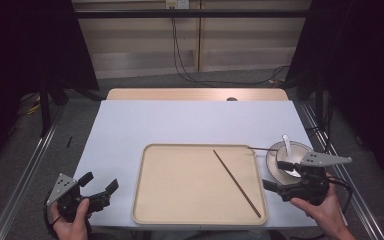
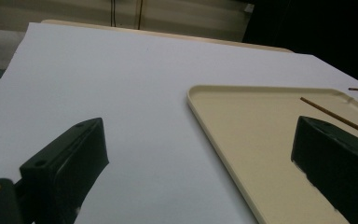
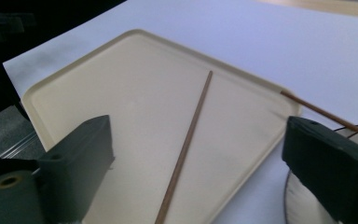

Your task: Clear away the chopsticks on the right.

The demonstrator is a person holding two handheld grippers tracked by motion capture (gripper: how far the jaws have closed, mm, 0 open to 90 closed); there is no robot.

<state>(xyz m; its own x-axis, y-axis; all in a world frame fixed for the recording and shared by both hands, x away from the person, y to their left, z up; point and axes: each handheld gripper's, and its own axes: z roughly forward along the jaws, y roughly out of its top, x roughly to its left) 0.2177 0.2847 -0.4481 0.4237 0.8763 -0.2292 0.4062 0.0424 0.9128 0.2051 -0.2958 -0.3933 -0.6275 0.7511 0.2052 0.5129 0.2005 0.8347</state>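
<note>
One cream tray (image 1: 180, 190) lies on the white-covered desk (image 1: 180, 122) and serves as the landmark. Two brown chopsticks are counted: one chopstick (image 1: 236, 183) lies diagonally inside the tray's right half; the second chopstick (image 1: 266, 149) reaches from the tray's far right corner toward one round bowl (image 1: 276, 155) just right of the tray, which holds a white spoon (image 1: 288, 145). The left hand-held gripper (image 1: 100, 184) hovers left of the tray's near corner, jaws spread wide and empty. The right hand-held gripper (image 1: 274, 174) sits at the tray's right edge beside the bowl, jaws likewise apart, holding nothing. The right gripper view shows the second chopstick's tip touching the tray rim (image 3: 289, 100); the high view shows the spoon.
</note>
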